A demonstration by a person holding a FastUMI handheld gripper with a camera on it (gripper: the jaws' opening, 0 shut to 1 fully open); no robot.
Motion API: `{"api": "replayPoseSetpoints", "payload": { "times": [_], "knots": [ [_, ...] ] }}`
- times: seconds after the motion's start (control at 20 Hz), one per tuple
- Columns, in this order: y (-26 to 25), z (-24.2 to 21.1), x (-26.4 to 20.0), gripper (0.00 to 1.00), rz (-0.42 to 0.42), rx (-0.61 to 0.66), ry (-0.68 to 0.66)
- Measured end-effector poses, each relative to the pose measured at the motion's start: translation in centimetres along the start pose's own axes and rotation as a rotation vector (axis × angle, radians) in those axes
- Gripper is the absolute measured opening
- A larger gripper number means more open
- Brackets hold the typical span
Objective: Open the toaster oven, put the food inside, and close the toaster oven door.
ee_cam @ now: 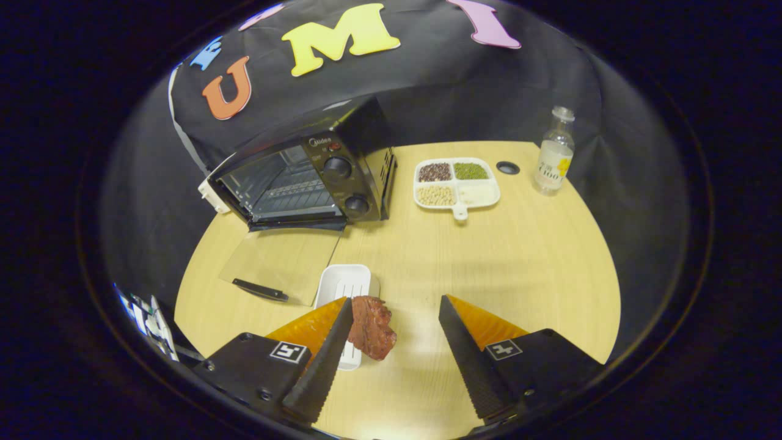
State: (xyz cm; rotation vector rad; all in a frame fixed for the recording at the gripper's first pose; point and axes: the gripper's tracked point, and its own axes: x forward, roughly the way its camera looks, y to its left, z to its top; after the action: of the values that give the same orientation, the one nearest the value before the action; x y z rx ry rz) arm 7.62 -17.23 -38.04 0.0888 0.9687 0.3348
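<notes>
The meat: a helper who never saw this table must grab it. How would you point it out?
Start at the black toaster oven with its glass door folded down. Nearer the gripper lies a small white tray. The reddish-brown meat hangs over its edge, beside one finger of the open gripper, the only dark red thing there.

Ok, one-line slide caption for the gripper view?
Open gripper over the meat on its white tray, toaster oven door already down.

1. Fisheye camera rides on the claw (395, 327), looking forward and down along its spread fingers.
2. It hangs close above the near surface (519, 256), facing the oven (305, 177) at the booth wall.
</notes>
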Motion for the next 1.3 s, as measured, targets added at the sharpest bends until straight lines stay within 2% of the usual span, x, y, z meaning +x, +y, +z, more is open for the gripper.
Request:
{"api": "replayPoseSetpoints", "payload": {
  "times": [0.15, 0.25, 0.35, 0.55, 0.7, 1.0, 1.3],
  "knots": [
    [0.8, -1.7, -0.1, 0.77, 0.078, 0.039, 0.054],
    [0.8, -2.0, -0.3, 0.52, 0.093, 0.105, 0.058],
    [1.1, -2.1, -0.3, 0.27, 0.113, 0.111, 0.058],
    [2.8, -2.4, -1.6, 0.17, 0.153, 0.119, 0.039],
    [3.4, -2.1, -2.7, 0.08, 0.122, 0.073, 0.009],
    [5.0, -0.1, -6.2, 0.08, 0.009, -0.07, -0.085],
    [10.5, 0.6, -7.9, 0.08, -0.003, -0.211, -0.144]
  ]
}}
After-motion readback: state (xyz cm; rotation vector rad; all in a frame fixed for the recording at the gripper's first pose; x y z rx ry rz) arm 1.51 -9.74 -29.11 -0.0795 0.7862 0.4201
